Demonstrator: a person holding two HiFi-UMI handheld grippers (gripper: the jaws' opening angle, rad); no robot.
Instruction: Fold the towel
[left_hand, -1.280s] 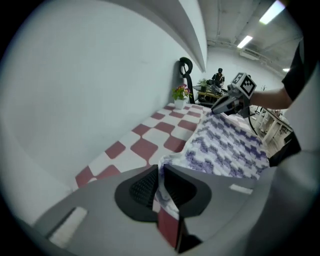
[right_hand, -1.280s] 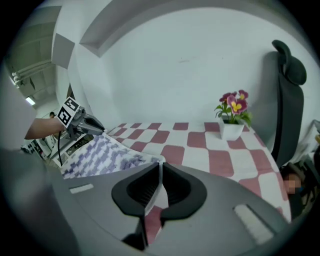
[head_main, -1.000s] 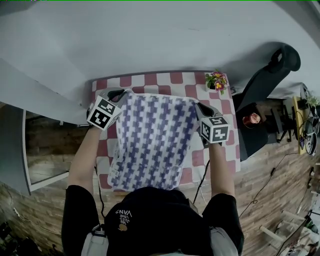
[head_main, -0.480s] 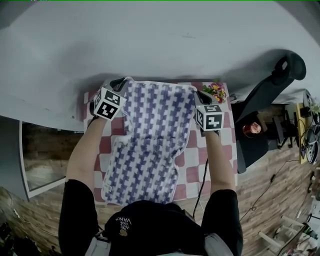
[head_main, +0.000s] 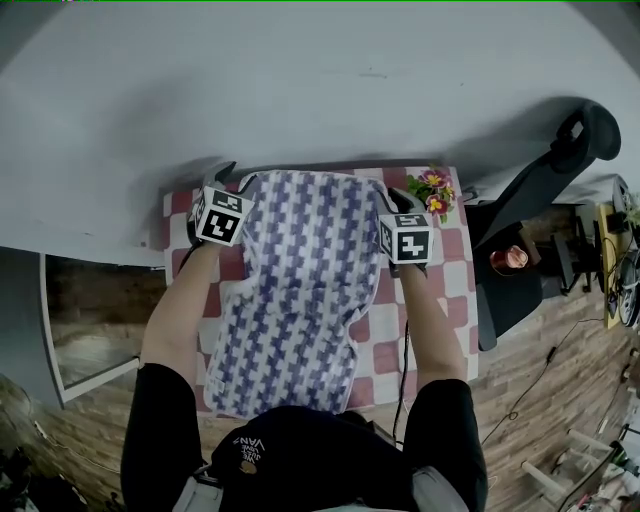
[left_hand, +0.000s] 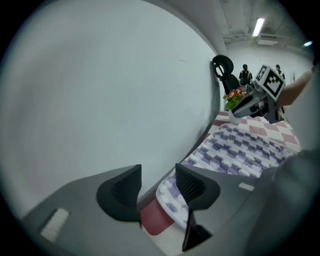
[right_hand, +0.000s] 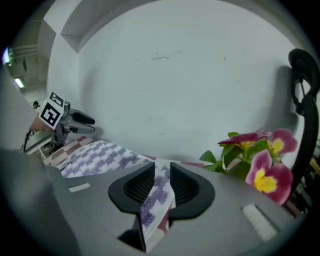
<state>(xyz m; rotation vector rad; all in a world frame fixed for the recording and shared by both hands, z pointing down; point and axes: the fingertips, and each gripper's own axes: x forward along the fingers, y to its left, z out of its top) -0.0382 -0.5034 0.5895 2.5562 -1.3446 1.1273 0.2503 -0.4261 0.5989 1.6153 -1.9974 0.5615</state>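
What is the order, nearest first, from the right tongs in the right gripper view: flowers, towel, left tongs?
1. towel, between the just-opening right tongs.
2. flowers, close right.
3. left tongs, far left, also opening, towel corner between.

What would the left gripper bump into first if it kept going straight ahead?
Probably the red-and-white checked tablecloth just ahead, then the plain pale wall; depth is unclear. The left gripper has just been opening its jaws, with the corner of the purple-and-white patterned towel loose between them.

Towel (right_hand: 152, 202) stands, seemingly loose, inside the right claw (right_hand: 162, 170), just opening.
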